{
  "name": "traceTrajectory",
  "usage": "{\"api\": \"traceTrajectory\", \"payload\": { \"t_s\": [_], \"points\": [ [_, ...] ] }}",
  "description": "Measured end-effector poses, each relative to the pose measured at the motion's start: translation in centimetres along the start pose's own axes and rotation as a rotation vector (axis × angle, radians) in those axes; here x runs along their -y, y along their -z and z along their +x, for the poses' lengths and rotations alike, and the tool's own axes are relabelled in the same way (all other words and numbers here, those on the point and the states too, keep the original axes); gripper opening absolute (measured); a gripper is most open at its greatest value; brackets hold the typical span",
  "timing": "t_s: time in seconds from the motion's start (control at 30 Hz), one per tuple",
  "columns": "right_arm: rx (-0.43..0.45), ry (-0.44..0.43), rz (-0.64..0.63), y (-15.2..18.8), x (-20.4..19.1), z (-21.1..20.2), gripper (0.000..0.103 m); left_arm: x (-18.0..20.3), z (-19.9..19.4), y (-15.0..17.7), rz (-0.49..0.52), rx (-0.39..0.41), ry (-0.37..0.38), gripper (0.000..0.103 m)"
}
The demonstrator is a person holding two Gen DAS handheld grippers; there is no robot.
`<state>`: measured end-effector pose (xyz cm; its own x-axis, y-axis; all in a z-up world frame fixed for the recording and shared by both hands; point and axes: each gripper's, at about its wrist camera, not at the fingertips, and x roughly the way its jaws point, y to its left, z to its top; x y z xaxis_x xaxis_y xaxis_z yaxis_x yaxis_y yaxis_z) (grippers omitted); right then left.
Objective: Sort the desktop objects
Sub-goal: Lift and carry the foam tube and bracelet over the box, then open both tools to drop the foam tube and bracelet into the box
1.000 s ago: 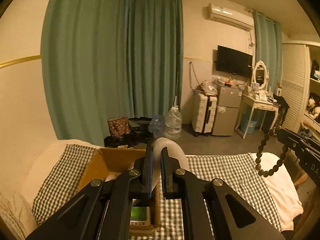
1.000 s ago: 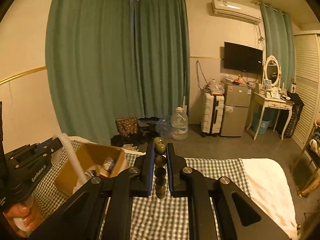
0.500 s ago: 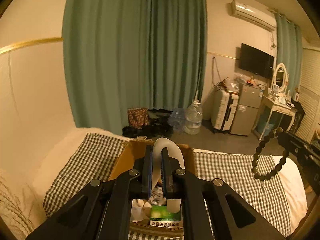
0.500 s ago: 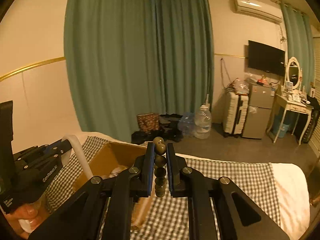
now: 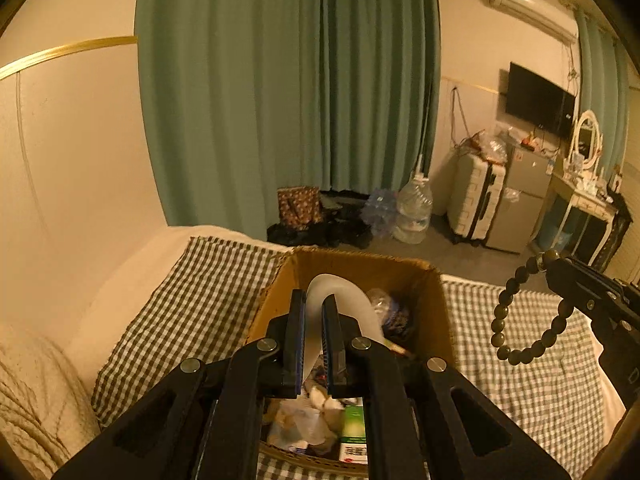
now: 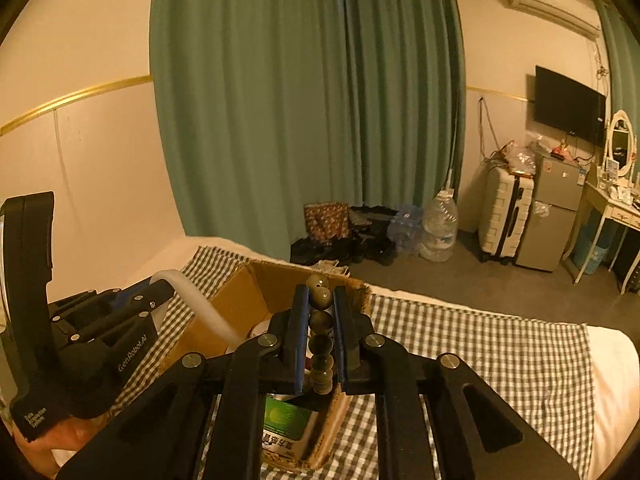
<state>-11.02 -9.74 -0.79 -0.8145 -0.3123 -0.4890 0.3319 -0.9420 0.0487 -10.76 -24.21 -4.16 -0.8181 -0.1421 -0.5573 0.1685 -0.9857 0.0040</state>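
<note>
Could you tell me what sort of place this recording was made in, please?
Most likely a small bedroom or studio flat: a bed under a checked cover, a dressing table with an oval mirror, and a wall TV above a small fridge.

The cardboard box point(image 5: 362, 266) has its contents half hidden behind the left tongs point(image 5: 313, 320).

Warm, dim yellowish light fills the room. Long green curtains point(image 5: 288, 92) hang floor-length against cream walls trimmed by a thin gold strip point(image 5: 68, 51). An air conditioner point(image 5: 528, 10) is mounted high on the right wall, above a dark television point(image 5: 538, 99). Below stand a white suitcase point(image 5: 474, 204), a small grey fridge point(image 5: 518, 204) and a white dressing table with an oval mirror point(image 5: 586, 140). A large water bottle point(image 5: 414, 210) and bags sit on the grey floor point(image 6: 460, 276). A checked cloth point(image 5: 192, 300) covers the bed.
</note>
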Motion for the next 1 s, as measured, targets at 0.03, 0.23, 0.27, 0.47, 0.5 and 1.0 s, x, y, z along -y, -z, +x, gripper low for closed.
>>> {"api": "traceTrajectory", "payload": {
  "t_s": [0.03, 0.23, 0.27, 0.47, 0.5, 1.0],
  "points": [
    [-0.008, -0.002, -0.007, 0.1, -0.1, 0.6, 0.011, -0.2, 0.6, 0.2, 0.001, -0.011, -0.004, 0.007],
    [-0.058, -0.014, -0.032, 1.4, -0.5, 4.0, 0.011, -0.5, 4.0, 1.4, 0.002, -0.074, -0.014, 0.007],
    [-0.065, -0.017, -0.031, 1.6, -0.5, 4.5, 0.011, -0.5, 4.6, 1.7, 0.004, -0.086, -0.011, 0.007],
    [-0.116, -0.036, -0.039, 2.6, -0.8, 8.2, 0.011, -0.1, 7.8, 2.7, 0.018, -0.149, 0.008, 0.007],
    [-0.129, -0.04, -0.042, 2.9, -0.9, 8.9, 0.011, -0.1, 8.2, 3.0, 0.016, -0.159, 0.005, 0.007],
    [-0.316, -0.038, -0.032, 6.9, -0.6, 17.1, 0.011, -1.7, 13.5, 4.8, -0.013, -0.293, -0.003, 0.009]
  ]
}}
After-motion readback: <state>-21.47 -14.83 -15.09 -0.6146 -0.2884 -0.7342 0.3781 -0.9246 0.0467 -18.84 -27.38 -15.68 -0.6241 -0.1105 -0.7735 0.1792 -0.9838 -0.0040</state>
